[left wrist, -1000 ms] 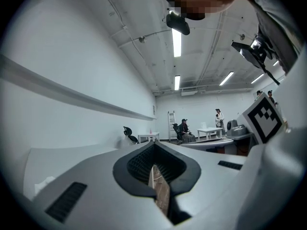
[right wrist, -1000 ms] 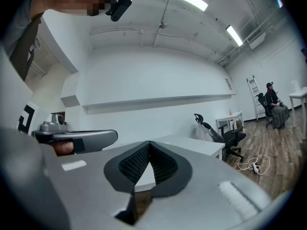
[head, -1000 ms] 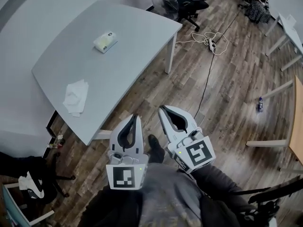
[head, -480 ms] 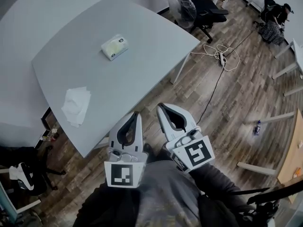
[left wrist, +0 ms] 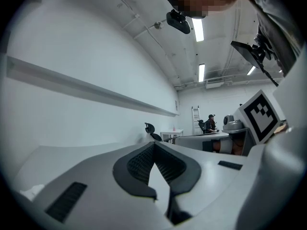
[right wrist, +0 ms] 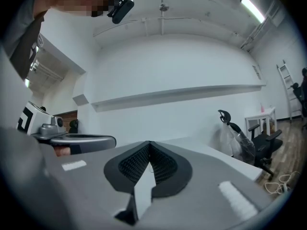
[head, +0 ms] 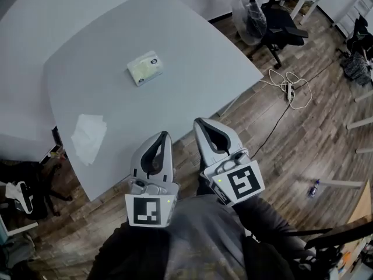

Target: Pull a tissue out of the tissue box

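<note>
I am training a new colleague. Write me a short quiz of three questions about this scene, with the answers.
1. True or false: the left claw grips something.
2. Where does the pale green rectangular tissue box stand? A: on the grey table. B: on the wooden floor. C: on the black office chair.
3. Fill in: the tips of the right claw are ____ (apart / together).

Key: 1 false, it is shut and empty. 2 A. 3 together.
</note>
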The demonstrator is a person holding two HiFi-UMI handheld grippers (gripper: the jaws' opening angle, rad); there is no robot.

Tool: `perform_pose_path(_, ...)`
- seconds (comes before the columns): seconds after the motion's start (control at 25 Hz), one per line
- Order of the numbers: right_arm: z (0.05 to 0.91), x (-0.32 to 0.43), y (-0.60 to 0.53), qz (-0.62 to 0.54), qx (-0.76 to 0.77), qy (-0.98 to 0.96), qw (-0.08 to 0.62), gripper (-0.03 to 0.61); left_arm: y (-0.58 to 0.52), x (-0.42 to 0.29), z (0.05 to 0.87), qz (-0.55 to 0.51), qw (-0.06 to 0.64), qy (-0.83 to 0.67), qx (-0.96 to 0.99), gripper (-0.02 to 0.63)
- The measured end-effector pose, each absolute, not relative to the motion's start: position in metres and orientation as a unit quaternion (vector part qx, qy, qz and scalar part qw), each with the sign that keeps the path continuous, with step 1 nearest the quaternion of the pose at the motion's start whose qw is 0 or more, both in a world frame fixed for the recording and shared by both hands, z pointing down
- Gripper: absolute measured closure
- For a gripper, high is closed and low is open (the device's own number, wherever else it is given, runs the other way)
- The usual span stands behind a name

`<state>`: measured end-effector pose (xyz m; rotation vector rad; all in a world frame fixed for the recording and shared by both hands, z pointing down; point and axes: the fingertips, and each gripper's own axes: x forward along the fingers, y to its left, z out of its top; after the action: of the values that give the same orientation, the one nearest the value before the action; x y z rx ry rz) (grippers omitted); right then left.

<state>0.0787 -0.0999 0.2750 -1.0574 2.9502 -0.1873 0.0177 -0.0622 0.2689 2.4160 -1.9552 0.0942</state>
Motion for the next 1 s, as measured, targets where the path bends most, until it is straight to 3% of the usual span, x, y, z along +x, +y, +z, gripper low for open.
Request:
perform_pose_path(0.48,0.292,0.057,-0.198,-0.08,-0.189,0.978,-0.029,0.575,-0.154,0.017,0.272,0.038,0.034,-0.727,0.684,0.617)
perform_pose_path(1.0,0.315,-0.014,-0.279,-0.083,-0.136,0.986,-0.051,0.576,-0.231,-0.049,0.301,0.03,0.067,-0.762,0.643,0.617)
